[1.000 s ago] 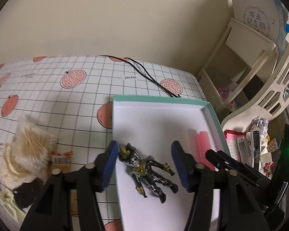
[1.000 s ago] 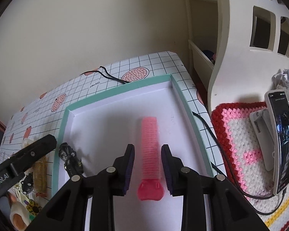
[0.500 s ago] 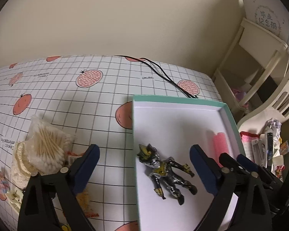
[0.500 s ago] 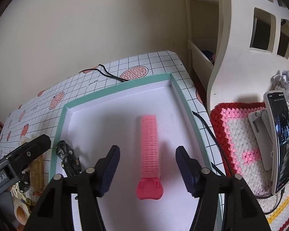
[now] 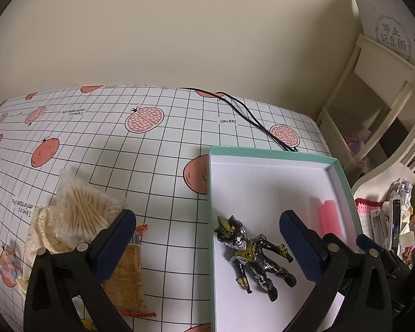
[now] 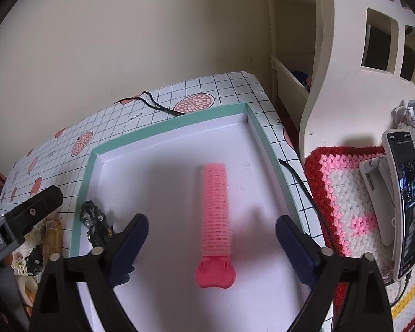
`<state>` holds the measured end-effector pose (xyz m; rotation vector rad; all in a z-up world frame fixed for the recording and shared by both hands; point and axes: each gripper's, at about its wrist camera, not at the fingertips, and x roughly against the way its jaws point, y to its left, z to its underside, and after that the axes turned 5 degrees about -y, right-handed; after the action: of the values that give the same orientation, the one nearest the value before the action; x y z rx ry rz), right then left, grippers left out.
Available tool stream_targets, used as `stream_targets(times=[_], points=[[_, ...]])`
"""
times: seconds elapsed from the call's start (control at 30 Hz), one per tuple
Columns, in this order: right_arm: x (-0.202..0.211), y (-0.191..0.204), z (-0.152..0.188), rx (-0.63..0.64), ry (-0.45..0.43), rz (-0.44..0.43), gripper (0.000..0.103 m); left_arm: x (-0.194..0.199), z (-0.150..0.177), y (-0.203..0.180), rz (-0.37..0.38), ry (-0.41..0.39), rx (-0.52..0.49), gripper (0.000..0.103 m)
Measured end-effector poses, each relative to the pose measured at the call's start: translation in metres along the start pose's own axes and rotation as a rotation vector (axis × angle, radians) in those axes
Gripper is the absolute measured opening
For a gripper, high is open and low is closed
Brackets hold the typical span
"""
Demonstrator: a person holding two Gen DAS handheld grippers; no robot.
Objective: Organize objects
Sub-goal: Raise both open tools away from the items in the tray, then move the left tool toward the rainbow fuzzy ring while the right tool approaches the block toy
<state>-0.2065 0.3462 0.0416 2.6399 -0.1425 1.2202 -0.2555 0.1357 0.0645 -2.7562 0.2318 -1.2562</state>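
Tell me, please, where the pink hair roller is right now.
The pink hair roller lies flat inside the teal-rimmed box, toward its right side, apart from the toy figure near the left wall.

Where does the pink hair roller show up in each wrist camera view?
Left wrist: pink hair roller at right, against the tray's right wall, behind the right finger.
Right wrist: pink hair roller at centre, lying lengthwise between the open fingers.
Shared landmark: the green-rimmed tray.

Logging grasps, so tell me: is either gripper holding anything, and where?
Nothing held. Left gripper and right gripper are open; figure and roller lie free.
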Motion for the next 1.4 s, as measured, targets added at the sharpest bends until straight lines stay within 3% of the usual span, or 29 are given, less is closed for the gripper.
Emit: stream_targets(times=[0.17,0.7,1.4], points=[[0.001,0.001,0.000,0.000,-0.003,-0.002,0.103,0.000,0.000,0.000,-0.004,0.001,-0.001,0.103],[0.010,0.006,-0.001,-0.003,-0.014,0.001,0.103,0.010,-0.002,0.002,0.011,-0.004,0.005,0.103],[0.088,0.059,0.006,0.081,-0.081,-0.014,0.103,0.110,-0.005,0.034,0.006,-0.096,-0.013,0.103]])
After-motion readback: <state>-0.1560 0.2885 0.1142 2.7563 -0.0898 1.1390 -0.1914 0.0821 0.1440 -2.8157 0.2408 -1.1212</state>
